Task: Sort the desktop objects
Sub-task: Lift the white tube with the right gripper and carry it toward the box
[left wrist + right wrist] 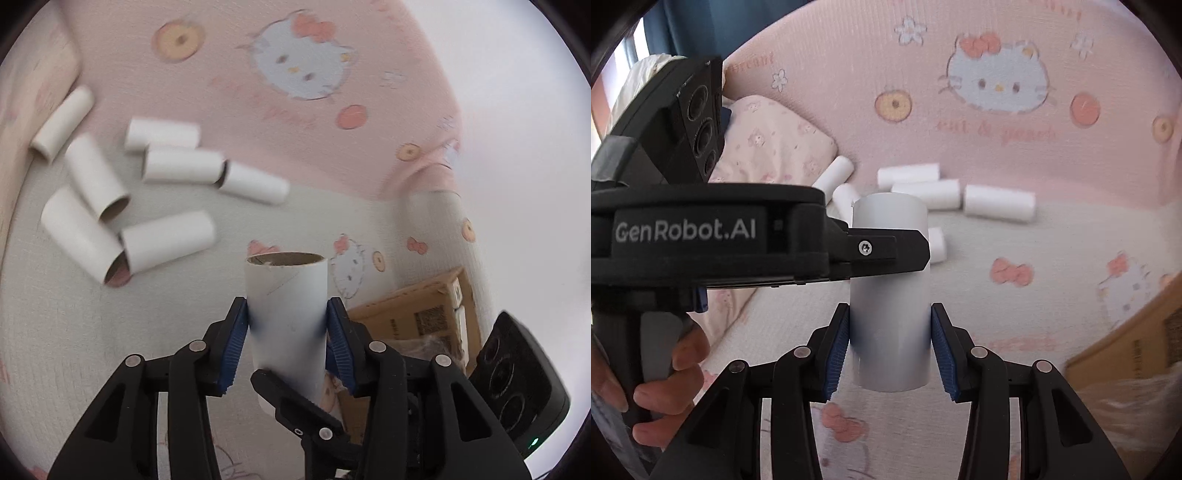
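A white cardboard tube (287, 317) stands upright between both grippers above the bed. My left gripper (288, 321) is shut on it with its blue pads (233, 343) on the tube's sides. My right gripper (889, 332) also has the same tube (889, 295) between its pads (837, 350), which touch it. The left gripper's body (701, 236) crosses the right wrist view and clamps the tube higher up. Several more white tubes (166, 245) lie loose on the sheet at the left, also in the right wrist view (997, 203).
A pink Hello Kitty blanket (295, 66) is bunched behind the tubes. A pillow (768, 140) lies at the left. An open cardboard box (417, 317) sits at the right, also in the right wrist view (1137, 339). A hand (668, 373) grips the left handle.
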